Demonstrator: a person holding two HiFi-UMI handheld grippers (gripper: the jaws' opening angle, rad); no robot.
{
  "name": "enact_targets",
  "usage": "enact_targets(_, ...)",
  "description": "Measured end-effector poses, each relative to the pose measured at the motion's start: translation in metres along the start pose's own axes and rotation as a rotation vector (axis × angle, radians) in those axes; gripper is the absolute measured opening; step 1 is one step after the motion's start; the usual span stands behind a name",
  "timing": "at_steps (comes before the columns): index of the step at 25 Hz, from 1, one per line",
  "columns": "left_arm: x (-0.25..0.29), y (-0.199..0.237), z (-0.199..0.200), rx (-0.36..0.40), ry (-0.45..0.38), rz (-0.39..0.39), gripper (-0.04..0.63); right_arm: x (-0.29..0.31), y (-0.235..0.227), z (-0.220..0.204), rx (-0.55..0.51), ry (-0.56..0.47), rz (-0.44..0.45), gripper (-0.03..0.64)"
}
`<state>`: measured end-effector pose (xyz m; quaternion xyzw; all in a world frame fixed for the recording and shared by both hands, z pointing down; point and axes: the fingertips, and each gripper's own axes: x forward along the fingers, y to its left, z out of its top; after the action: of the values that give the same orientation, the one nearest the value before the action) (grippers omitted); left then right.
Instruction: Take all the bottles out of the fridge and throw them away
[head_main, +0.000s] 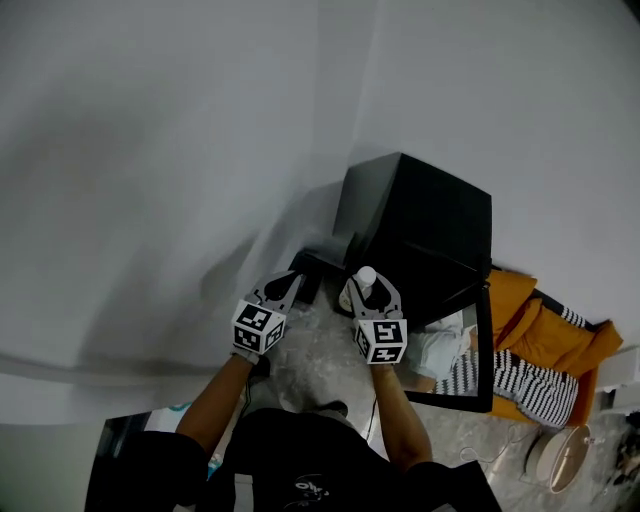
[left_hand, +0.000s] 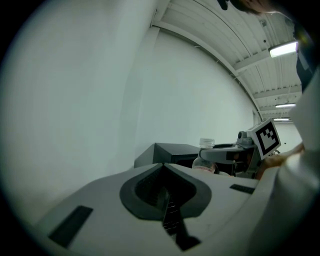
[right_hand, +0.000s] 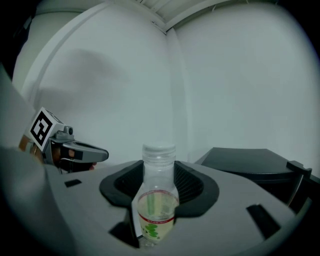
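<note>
Bottle (right_hand: 158, 197) stood upright, gripped between the right gripper's (head_main: 372, 300) jaws, left gripper (left_hand: 165, 195) clenched empty beside it, black fridge (head_main: 420, 225) just ahead: apparently one out, not yet binned, any others unseen

We've got dim, flat, grey light in all three views. Ceiling strip lights (left_hand: 283, 48) glare white at the left gripper view's upper right. A broad soft shadow lies on the wall (head_main: 150, 180) beside the fridge (head_main: 420, 230), which is a near-featureless black. Both gripper views bend and darken at their rims. The bottle (right_hand: 157, 200) is sharp.
</note>
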<state>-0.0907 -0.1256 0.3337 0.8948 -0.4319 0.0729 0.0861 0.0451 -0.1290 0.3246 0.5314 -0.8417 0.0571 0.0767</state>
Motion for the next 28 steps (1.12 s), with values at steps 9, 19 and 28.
enact_targets(9, -0.020, -0.021, -0.018, -0.020, 0.012, 0.109, 0.002, -0.010, -0.007, -0.010, 0.005, 0.009, 0.097, 0.195)
enact_targets(19, -0.025, 0.025, -0.025, -0.050, 0.002, 0.081, 0.002, 0.026, 0.030, -0.010, -0.018, 0.048, 0.112, 0.195)
enact_targets(28, -0.034, 0.067, -0.033, -0.085, -0.019, 0.046, 0.002, 0.074, 0.068, 0.003, -0.036, 0.041, 0.120, 0.195)
